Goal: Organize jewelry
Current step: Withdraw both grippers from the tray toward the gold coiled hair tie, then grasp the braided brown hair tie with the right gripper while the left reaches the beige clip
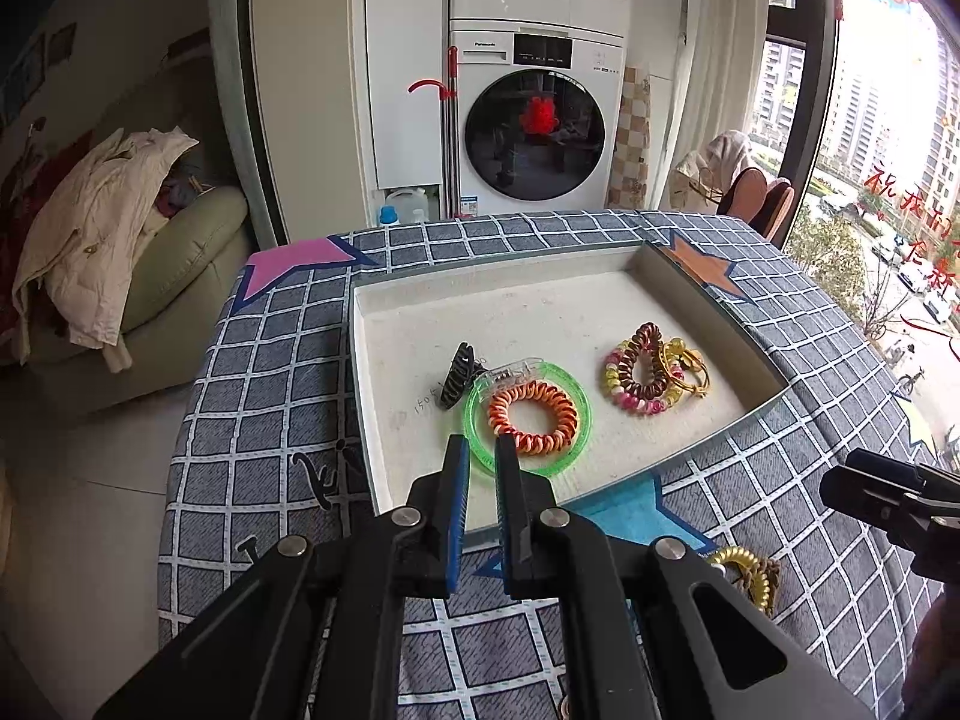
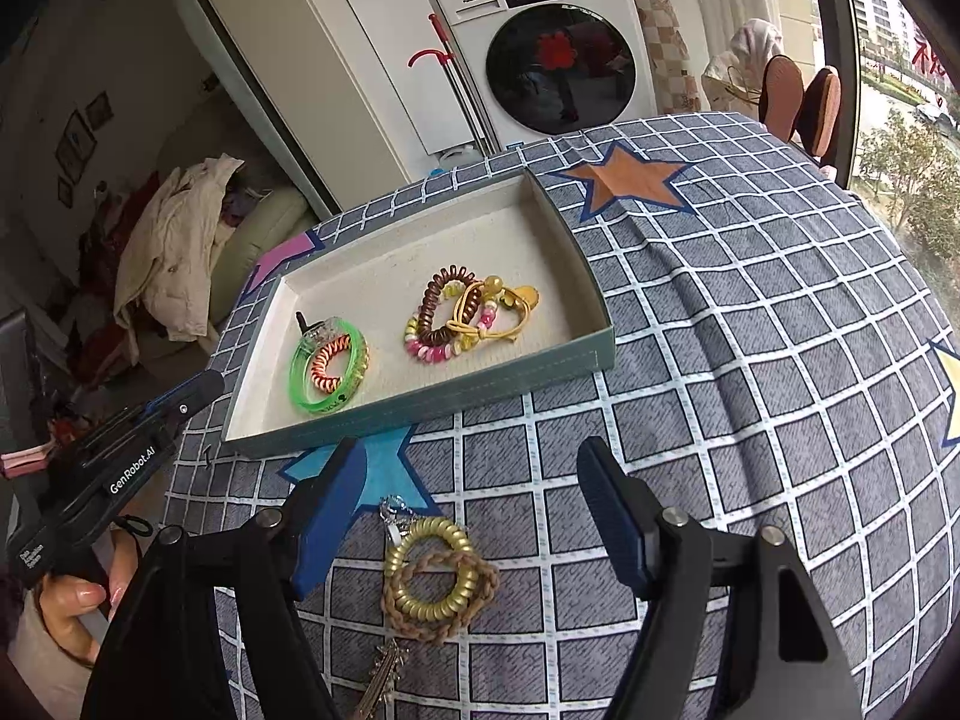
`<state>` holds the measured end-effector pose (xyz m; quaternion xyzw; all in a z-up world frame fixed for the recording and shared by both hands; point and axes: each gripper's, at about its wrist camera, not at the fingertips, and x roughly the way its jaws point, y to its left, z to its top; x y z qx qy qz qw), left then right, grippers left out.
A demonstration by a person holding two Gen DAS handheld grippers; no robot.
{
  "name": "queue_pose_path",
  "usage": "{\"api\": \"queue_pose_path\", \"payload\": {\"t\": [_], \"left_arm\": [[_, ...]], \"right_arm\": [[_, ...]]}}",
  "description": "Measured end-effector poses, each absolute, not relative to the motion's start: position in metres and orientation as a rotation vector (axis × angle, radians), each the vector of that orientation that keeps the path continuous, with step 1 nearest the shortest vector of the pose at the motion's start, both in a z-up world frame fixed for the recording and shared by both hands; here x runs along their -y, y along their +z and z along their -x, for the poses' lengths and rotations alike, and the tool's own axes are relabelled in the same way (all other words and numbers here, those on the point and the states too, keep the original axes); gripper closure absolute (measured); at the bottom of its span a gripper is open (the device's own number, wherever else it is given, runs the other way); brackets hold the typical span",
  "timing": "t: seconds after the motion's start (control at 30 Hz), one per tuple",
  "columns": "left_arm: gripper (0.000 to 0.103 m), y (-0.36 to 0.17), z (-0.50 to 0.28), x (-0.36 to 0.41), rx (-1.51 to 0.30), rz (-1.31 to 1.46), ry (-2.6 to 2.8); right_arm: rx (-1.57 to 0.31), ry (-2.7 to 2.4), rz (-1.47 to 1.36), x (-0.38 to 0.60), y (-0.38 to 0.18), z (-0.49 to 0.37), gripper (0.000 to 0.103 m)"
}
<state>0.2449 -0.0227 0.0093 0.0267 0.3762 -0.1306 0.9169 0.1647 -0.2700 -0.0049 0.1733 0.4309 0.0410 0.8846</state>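
Observation:
A shallow teal tray (image 1: 750,324) (image 2: 594,354) with a white floor sits on the checked tablecloth. It holds a green bangle (image 1: 573,384) around an orange spiral tie (image 1: 534,414), a black claw clip (image 1: 457,372), and a brown spiral tie (image 1: 645,360) with beaded and yellow bands. My left gripper (image 1: 482,450) hovers at the tray's near edge, its jaws nearly together with nothing in them. My right gripper (image 2: 469,456) stands open above a gold spiral tie (image 2: 429,576) and a braided brown band (image 2: 480,594), which lie on the cloth in front of the tray.
A small clear-stone ring (image 2: 393,510) and a bronze pin (image 2: 378,684) lie by the gold tie. Behind the table stand a washing machine (image 1: 534,132) and a sofa with clothes (image 1: 108,228). Chairs (image 2: 804,96) and a window are at the right.

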Motion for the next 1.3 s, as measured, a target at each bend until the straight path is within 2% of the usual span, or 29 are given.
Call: {"api": "queue_pose_path", "payload": {"t": [0.07,0.1,0.13,0.23,0.63,0.93,1.3], "left_arm": [[0.076,0.008,-0.237,0.02,-0.777,-0.048,-0.264],[0.051,0.007,-0.234,0.018,-0.78,-0.044,-0.259],[0.0,0.006,-0.23,0.016,-0.786,-0.039,-0.25],[0.0,0.005,-0.215,0.012,-0.756,-0.042,-0.226],[0.0,-0.028,-0.168,0.012,-0.82,-0.081,-0.213],[0.0,-0.06,-0.162,0.017,-0.947,-0.062,-0.271],[0.0,-0.071,-0.167,0.026,-0.983,-0.095,-0.257]], "right_arm": [[-0.9,0.089,-0.372,0.269,-0.007,-0.157,0.026],[-0.901,0.091,-0.379,0.269,-0.008,-0.152,0.024],[-0.902,0.091,-0.385,0.269,-0.009,-0.148,0.023],[-0.913,0.1,-0.4,0.267,-0.014,-0.135,0.023],[-0.988,0.077,-0.332,0.259,-0.034,-0.096,0.023],[-1.006,0.053,-0.254,0.253,-0.041,-0.091,0.023],[-1.006,0.026,-0.157,0.249,-0.044,-0.1,0.023]]}}
